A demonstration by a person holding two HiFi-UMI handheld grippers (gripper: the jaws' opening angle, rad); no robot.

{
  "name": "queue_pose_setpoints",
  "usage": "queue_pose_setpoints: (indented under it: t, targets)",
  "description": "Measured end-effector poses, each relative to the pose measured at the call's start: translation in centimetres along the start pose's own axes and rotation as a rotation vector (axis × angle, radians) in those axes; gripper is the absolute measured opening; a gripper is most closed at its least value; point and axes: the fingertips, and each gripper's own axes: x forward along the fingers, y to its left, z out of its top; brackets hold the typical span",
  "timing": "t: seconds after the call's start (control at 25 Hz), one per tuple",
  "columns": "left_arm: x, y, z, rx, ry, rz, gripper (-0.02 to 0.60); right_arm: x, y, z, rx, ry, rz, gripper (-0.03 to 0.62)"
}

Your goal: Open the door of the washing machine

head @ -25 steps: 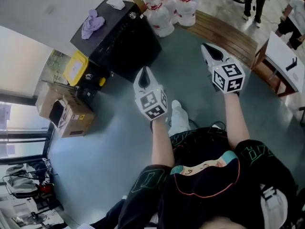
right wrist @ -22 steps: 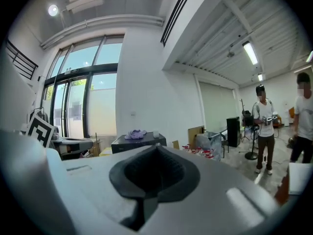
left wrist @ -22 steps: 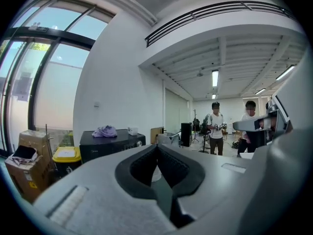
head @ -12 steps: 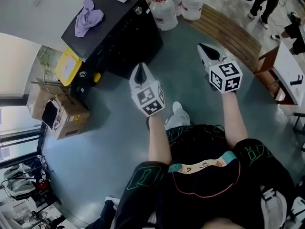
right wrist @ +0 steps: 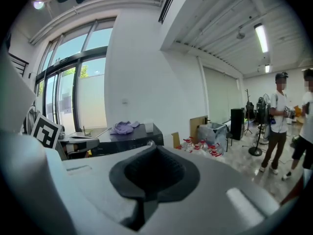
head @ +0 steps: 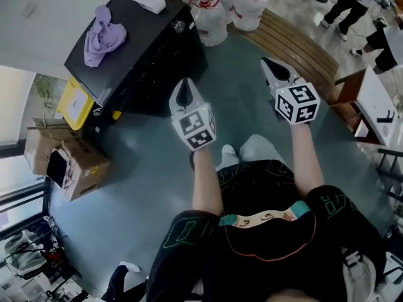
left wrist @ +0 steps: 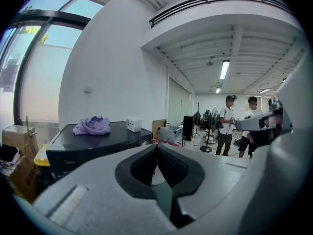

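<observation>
The black washing machine [head: 135, 55] stands against the wall at upper left in the head view, its door shut, with a purple cloth [head: 97, 35] and a white box [head: 149, 0] on top. It also shows in the left gripper view [left wrist: 93, 146] and far off in the right gripper view [right wrist: 129, 141]. My left gripper [head: 184, 92] is shut and empty, a short way off the machine's front. My right gripper [head: 275, 68] is shut and empty too, further right over the grey floor.
Several water jugs [head: 217, 8] stand beside the machine, next to a wooden bench [head: 293, 43]. A yellow-lidded bin [head: 79, 99] and cardboard boxes [head: 63, 159] sit left of the machine. Two people [left wrist: 239, 126] stand across the room. A desk [head: 374, 99] is at right.
Both grippers have come forward toward the washing machine, which now looks larger and nearer in the head view. Their jaws stayed shut.
</observation>
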Motion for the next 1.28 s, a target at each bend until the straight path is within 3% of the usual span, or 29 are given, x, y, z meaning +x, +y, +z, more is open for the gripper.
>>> queue_pose_setpoints:
  t: [0.16,0.36,0.68,0.88,1.0,1.12,1.28]
  targets:
    - [3.5,-0.3,-0.7,-0.006,0.029,0.006,0.011,3.3,-2.5,-0.2,0.018,0.026,0.008,0.003]
    - [8.3,0.8,-0.7,-0.033,0.042,0.06,0.011,9.4,-3.3,0.7,-0.022,0.057,0.101,0.003]
    - [10.6,5.8,-2.6,-0.185,0.069,0.284,0.011,16.4,-4.2,3.2,-0.126,0.099,0.238,0.003]
    - [9.8,7.9,-5.3,-0.223,0.109,0.355,0.011,19.7,-0.4,2.3,-0.174,0.142,0.352,0.003]
    - [10.1,10.1,-6.3,-0.21,0.154,0.384,0.011,22.2,2.6,2.1,-0.268,0.164,0.403,0.003]
    - [8.3,11.8,-9.3,-0.233,0.234,0.425,0.011,23.3,6.8,-0.7,-0.383,0.236,0.494,0.003]
    - [6.7,15.2,-13.2,-0.257,0.297,0.459,0.011,25.4,11.8,-4.4,-0.432,0.296,0.577,0.003]
